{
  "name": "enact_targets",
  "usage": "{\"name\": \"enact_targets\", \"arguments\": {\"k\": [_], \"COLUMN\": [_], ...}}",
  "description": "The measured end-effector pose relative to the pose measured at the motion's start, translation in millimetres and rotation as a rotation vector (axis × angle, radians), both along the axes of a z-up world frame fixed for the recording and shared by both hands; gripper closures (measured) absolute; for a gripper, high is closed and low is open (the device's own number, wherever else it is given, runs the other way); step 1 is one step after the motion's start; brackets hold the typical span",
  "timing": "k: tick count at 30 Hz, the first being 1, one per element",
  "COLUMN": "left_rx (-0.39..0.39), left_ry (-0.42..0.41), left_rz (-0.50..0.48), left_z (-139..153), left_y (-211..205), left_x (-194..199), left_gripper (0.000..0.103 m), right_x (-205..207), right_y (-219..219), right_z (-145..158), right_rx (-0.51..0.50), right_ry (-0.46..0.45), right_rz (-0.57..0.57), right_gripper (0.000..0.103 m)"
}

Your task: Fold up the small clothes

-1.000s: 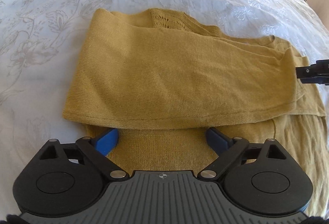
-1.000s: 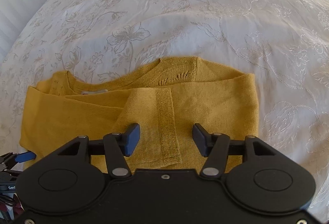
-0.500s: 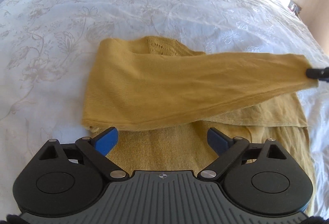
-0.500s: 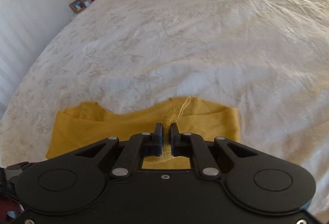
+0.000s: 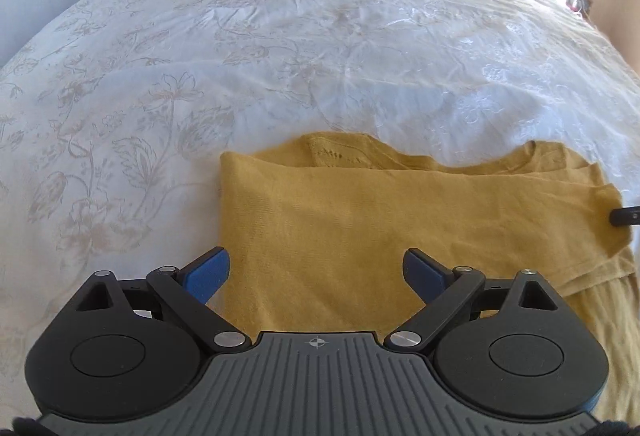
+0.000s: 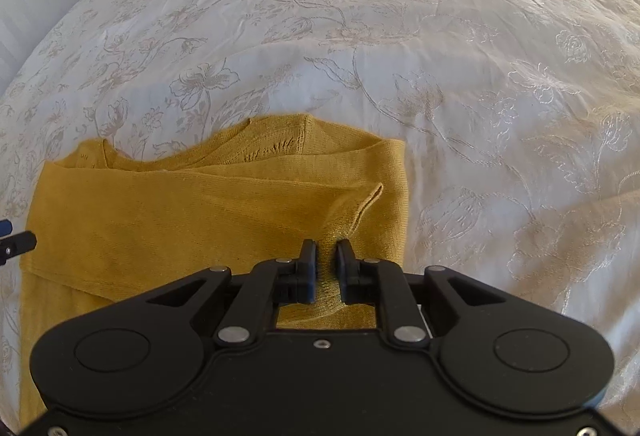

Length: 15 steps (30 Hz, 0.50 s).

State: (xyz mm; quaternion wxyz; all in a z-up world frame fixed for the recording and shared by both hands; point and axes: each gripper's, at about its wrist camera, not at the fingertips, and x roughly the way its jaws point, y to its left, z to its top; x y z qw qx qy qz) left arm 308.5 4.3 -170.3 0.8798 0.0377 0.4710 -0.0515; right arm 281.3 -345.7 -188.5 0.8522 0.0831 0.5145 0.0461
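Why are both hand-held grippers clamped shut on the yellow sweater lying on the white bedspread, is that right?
Only partly. The right hand-held gripper is shut on a fold of the yellow sweater, as the right wrist view shows. The left hand-held gripper is open, its blue pads spread wide above the sweater, holding nothing, as the left wrist view shows. The white bedspread is right.
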Motion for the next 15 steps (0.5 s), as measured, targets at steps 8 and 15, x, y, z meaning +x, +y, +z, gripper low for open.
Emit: {"name": "enact_targets", "arguments": {"k": [8,15], "left_rx": [0.073,0.075], "left_ry": [0.126,0.054], "left_rz": [0.134,0.219], "left_z": [-37.8,-5.7], "left_y": [38.6,53.8], "left_x": [26.4,14.7], "left_gripper": [0.004,0.005], "right_x": [-0.1,-6.2], "right_y": [-14.7,-8.0], "right_z": [-13.3,15.5], "right_rx": [-0.081,-0.089], "right_ry": [0.053,-0.056], "right_rz": [-0.035,-0.045], "right_gripper": [0.055,0.051]}}
